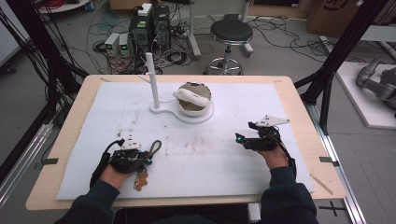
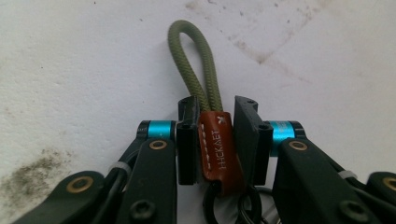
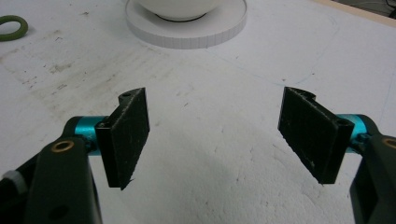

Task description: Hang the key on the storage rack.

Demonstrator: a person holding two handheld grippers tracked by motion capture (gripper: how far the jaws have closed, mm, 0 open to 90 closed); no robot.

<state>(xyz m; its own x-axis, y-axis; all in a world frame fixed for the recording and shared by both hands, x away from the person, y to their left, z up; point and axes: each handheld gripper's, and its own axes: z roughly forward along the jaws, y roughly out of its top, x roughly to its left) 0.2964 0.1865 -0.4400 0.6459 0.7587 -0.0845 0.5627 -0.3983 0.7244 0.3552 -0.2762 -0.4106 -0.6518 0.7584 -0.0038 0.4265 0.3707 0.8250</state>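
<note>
Your left claw (image 2: 212, 140) was clamped on the brown leather tab (image 2: 218, 149) of a keychain, the tab pinched upright between the two black pads with stitching and lettering facing the camera. An olive-green cord loop (image 2: 194, 65) ran out of the tab and lay beyond the claw's tips on the white surface (image 2: 327, 60), and dark metal rings (image 2: 243, 205) hung just below the tab, back toward your hand. From above, your left claw (image 1: 140, 156) sat at the near left of the surface (image 1: 210, 154), with the cord loop (image 1: 155, 147) just ahead of it and a brown piece (image 1: 140, 179) beside your wrist. Your right claw (image 3: 217, 135) stood wide apart and held nothing, its pads over bare surface. Ahead of that claw sat a white round base (image 3: 187, 25) carrying a white bowl (image 3: 180, 7), and far ahead to its left lay the green loop (image 3: 11, 27). From above, the right claw (image 1: 243, 139) was well apart from the left one.
</note>
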